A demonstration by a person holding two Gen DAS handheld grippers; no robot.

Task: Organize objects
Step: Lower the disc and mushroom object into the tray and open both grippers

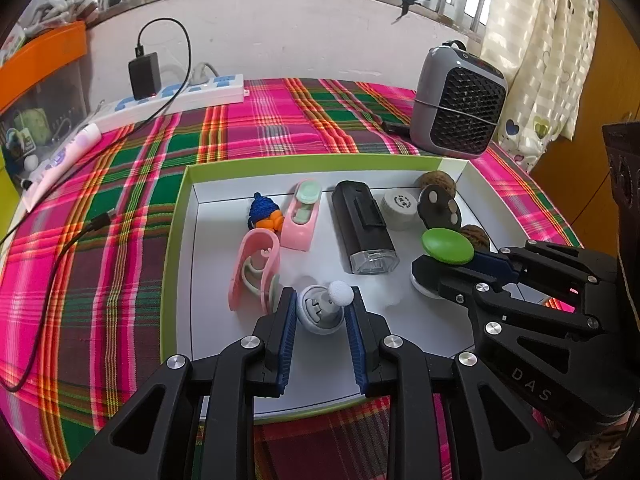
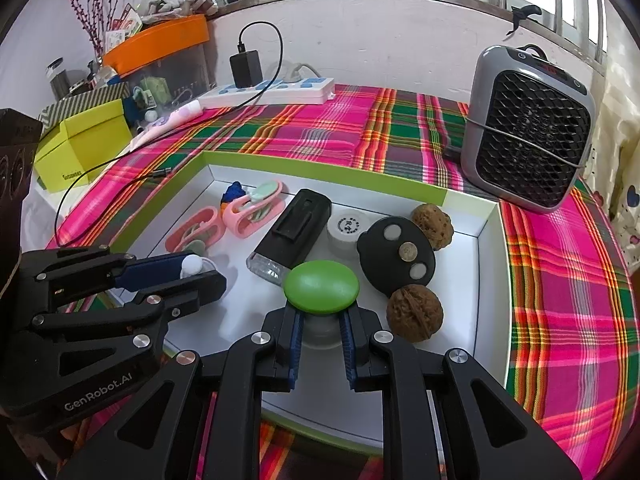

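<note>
A white tray with a green rim (image 1: 176, 240) (image 2: 320, 174) lies on the plaid cloth. My left gripper (image 1: 322, 300) is shut on a small grey round piece with a white ball knob (image 1: 320, 308), low over the tray's near side. In the right wrist view the left gripper (image 2: 196, 270) reaches in from the left, the white ball knob (image 2: 191, 265) showing between its fingers. My right gripper (image 2: 322, 316) (image 1: 440, 268) is shut on the pale base under a green-capped round piece (image 2: 321, 287) (image 1: 448, 246), which stands on the tray floor.
In the tray lie a black flashlight (image 1: 364, 226), two pink clips (image 1: 254, 274), a blue and orange figure (image 1: 264, 212), a white cap (image 1: 400, 204), a black disc with coins (image 2: 396, 256) and two walnuts (image 2: 414, 312). A grey fan heater (image 2: 528, 128) stands behind; power strip (image 1: 176, 100) at back.
</note>
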